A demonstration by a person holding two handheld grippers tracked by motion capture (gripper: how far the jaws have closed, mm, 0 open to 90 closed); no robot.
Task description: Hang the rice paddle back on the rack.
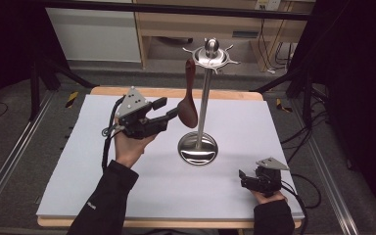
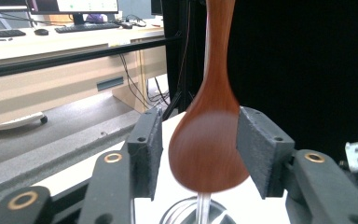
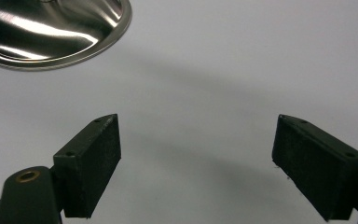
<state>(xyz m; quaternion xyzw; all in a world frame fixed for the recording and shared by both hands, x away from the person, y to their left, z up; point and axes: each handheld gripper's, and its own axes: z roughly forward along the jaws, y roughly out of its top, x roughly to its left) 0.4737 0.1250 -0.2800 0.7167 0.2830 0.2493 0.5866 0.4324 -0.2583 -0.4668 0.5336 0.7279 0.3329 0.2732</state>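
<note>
A dark red wooden spoon (image 1: 189,108) hangs bowl down from a hook on the crown of a shiny metal stand (image 1: 203,98), left of its pole. My left gripper (image 1: 168,108) is raised off the table, left of the stand, and reaches toward the spoon's bowl. In the left gripper view the spoon bowl (image 2: 207,149) sits between the two pads (image 2: 147,149), with a gap on one side, so my left gripper (image 2: 198,128) is open. My right gripper (image 1: 244,176) rests low near the table's front right. It is open (image 3: 198,156) over bare white surface, with the stand's round base (image 3: 51,28) ahead.
A white board (image 1: 103,186) covers the wooden table (image 1: 176,92). The stand's base (image 1: 198,148) sits at the board's middle. Metal floor rails (image 1: 10,161) run along both sides. Wooden shelving (image 1: 176,29) stands behind the table.
</note>
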